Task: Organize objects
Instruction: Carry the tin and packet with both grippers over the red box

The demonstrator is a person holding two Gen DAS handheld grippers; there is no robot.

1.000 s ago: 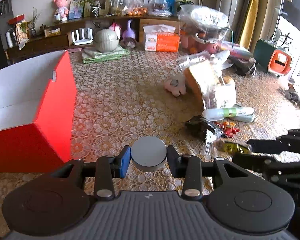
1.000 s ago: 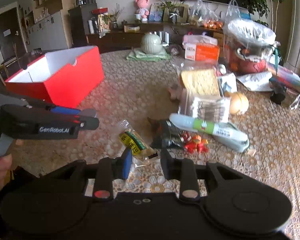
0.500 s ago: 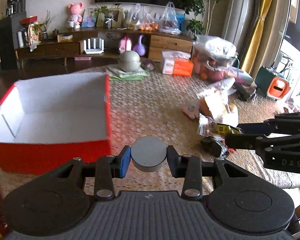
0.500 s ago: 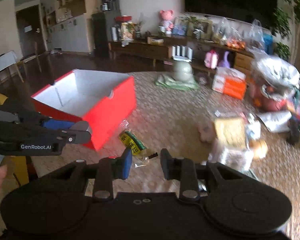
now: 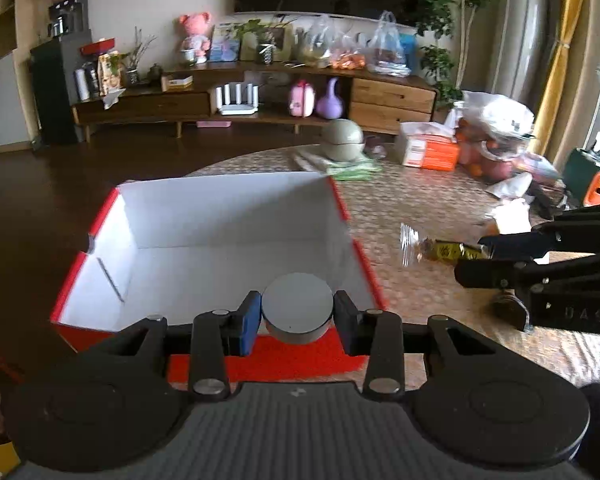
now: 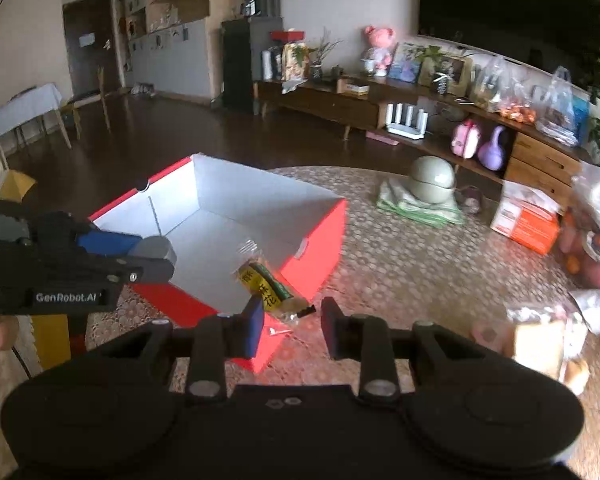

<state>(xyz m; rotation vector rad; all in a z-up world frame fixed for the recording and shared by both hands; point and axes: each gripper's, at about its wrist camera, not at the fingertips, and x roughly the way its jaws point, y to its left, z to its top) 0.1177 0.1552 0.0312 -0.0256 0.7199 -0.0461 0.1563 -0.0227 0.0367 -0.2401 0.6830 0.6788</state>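
Note:
A red box (image 5: 362,264) with a bare white inside lies open on the patterned table. My left gripper (image 5: 298,312) is shut on a grey round disc (image 5: 298,304) and hovers over the box's near wall. The right wrist view shows the same left gripper (image 6: 152,258) and disc (image 6: 156,248) above the box's (image 6: 316,248) left side. My right gripper (image 6: 290,318) is shut on a clear snack packet (image 6: 266,286) with a yellow-green label, held above the box's near right corner. In the left wrist view the packet (image 5: 440,250) sticks out leftward from the right gripper (image 5: 472,258), just right of the box.
At the back of the table (image 5: 412,216) are a grey-green lidded pot (image 5: 342,146) on folded cloth, an orange tissue box (image 5: 428,152) and bagged fruit (image 5: 496,136). A bread bag (image 6: 540,340) lies at the right. The table's edge runs just behind the box.
Both grippers rose and swung left toward the red box. The disc now hangs over its near wall, and the snack packet was lifted off the table to the box's corner.

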